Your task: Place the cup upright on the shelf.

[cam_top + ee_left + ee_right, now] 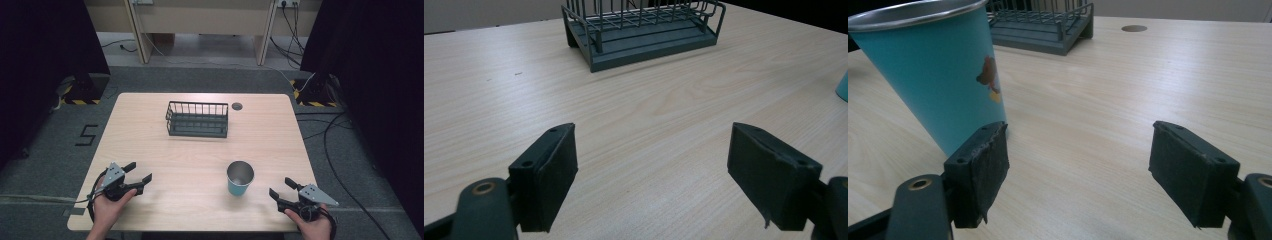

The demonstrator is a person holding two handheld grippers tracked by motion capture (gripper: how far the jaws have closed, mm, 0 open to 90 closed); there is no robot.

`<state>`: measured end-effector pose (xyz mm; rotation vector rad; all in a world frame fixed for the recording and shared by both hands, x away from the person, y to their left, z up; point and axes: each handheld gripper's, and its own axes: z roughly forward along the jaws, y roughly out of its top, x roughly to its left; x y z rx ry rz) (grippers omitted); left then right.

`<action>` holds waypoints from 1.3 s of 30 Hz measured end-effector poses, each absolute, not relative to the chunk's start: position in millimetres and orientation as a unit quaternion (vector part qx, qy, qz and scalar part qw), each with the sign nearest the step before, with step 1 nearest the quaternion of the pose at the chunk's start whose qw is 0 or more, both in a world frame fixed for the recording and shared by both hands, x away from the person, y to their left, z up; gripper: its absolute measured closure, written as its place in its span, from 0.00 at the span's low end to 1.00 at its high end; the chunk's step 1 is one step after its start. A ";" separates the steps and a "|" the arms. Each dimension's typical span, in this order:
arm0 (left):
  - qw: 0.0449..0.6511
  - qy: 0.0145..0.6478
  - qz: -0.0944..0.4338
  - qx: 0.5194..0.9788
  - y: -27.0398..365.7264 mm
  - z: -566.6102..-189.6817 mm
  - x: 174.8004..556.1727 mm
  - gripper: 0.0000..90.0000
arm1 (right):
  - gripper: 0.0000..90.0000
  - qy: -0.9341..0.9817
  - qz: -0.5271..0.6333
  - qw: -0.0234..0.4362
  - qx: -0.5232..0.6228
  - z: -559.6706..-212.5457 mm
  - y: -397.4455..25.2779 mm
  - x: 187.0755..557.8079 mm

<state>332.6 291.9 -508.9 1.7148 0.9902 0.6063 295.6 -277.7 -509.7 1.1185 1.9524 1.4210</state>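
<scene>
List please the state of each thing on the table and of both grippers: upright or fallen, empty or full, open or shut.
Cup: upright, open end up, looks empty, free of both grippers.
Wire basket: upright at the far middle of the table, empty.
Left gripper: open, fingers wide apart, holding nothing.
Right gripper: open, holding nothing, cup just beside its fingers.

The cup [943,75] is turquoise with a small brown and yellow picture, perhaps a bear; the basket [197,119] dark grey; the table [150,150] pale wood-grain.
</scene>
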 end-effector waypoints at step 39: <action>0.511 0.406 0.245 0.717 290.0 -509.0 332.0 0.21 | 0.18 0.774 0.524 0.183 0.304 -496.8 -205.1 315.9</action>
